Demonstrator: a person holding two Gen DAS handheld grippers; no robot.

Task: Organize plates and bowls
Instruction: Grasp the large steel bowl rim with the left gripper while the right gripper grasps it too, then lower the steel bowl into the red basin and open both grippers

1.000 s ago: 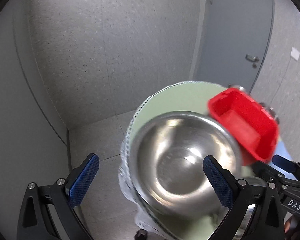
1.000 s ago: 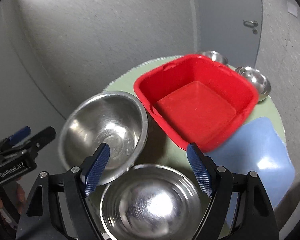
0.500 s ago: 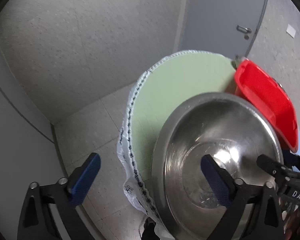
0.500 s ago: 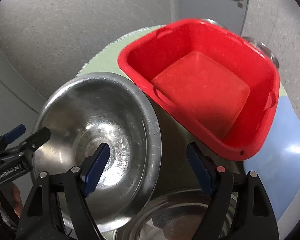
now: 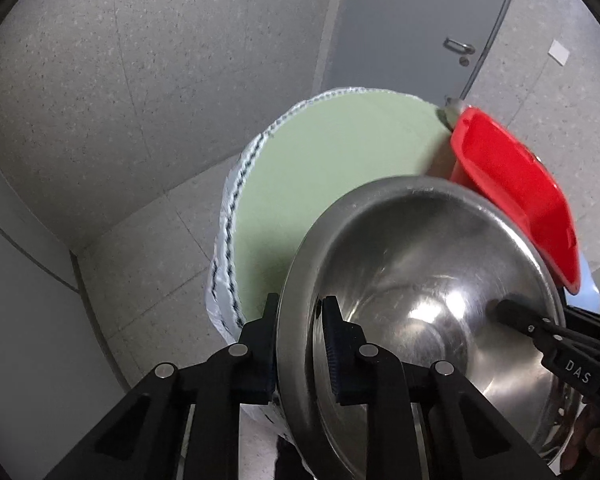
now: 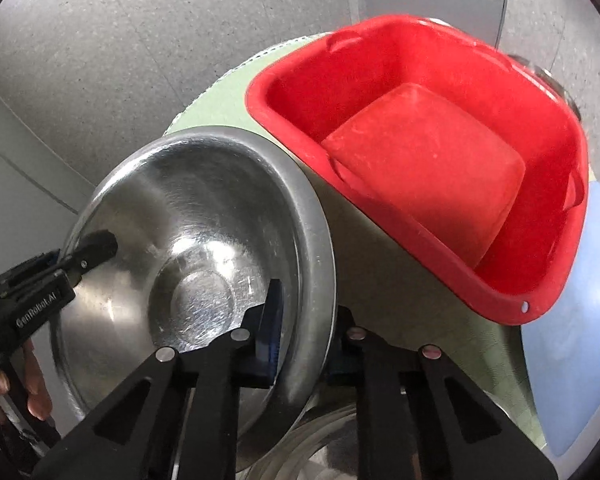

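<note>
A large steel bowl (image 5: 428, 304) fills the lower right of the left wrist view and shows in the right wrist view (image 6: 196, 240) at lower left. My left gripper (image 5: 298, 320) is shut on the bowl's left rim. My right gripper (image 6: 306, 320) is shut on its opposite rim. Each gripper shows in the other's view, the right one (image 5: 556, 340) and the left one (image 6: 52, 272). A red plastic basin (image 6: 424, 160) stands behind the bowl on the round green table (image 5: 332, 168). A second steel bowl (image 6: 324, 444) lies under my right gripper.
A light blue mat (image 6: 572, 320) lies on the table right of the basin. Small steel bowls (image 6: 556, 84) peek out behind the basin. The table stands in a corner with grey walls, a tiled floor (image 5: 140, 248) and a grey door (image 5: 420, 28).
Both grippers were open a second ago. They closed in on the large steel bowl and have each shut on its rim from opposite sides.
</note>
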